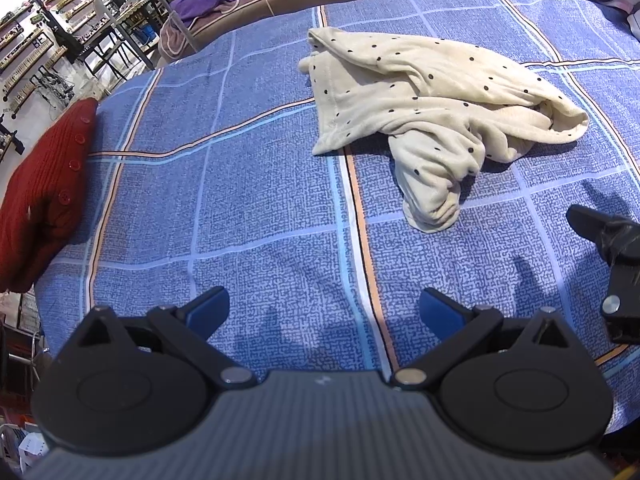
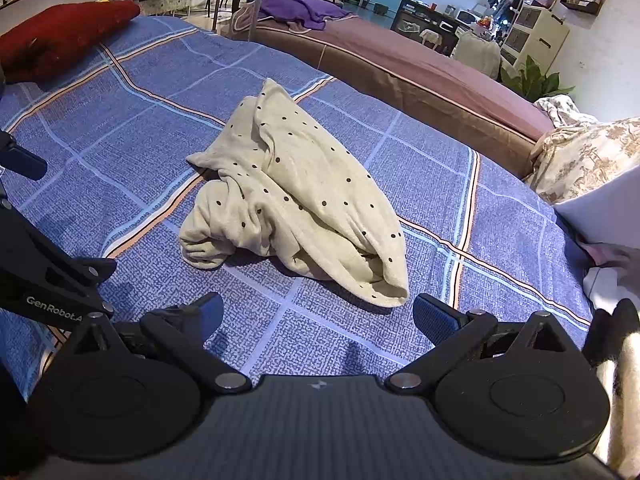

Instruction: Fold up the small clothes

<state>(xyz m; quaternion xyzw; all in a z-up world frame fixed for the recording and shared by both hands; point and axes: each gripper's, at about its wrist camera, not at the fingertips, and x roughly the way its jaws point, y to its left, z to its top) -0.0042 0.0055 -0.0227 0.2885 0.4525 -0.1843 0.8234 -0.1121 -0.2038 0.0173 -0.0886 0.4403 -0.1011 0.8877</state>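
Note:
A crumpled cream garment with black dots (image 1: 432,108) lies in a heap on the blue checked bedsheet (image 1: 248,200); it also shows in the right wrist view (image 2: 296,200). My left gripper (image 1: 324,312) is open and empty, hovering over the sheet short of the garment and to its left. My right gripper (image 2: 316,316) is open and empty, just in front of the garment's near edge. The right gripper's black body shows at the right edge of the left wrist view (image 1: 612,256). The left gripper's body shows at the left edge of the right wrist view (image 2: 36,264).
A red knitted garment with buttons (image 1: 44,192) lies at the sheet's left edge. A purple cloth (image 2: 304,10) lies on a brown mattress (image 2: 420,72) behind. A floral pillow (image 2: 592,156) and white items (image 2: 608,208) sit at the right. Shelves and furniture stand beyond.

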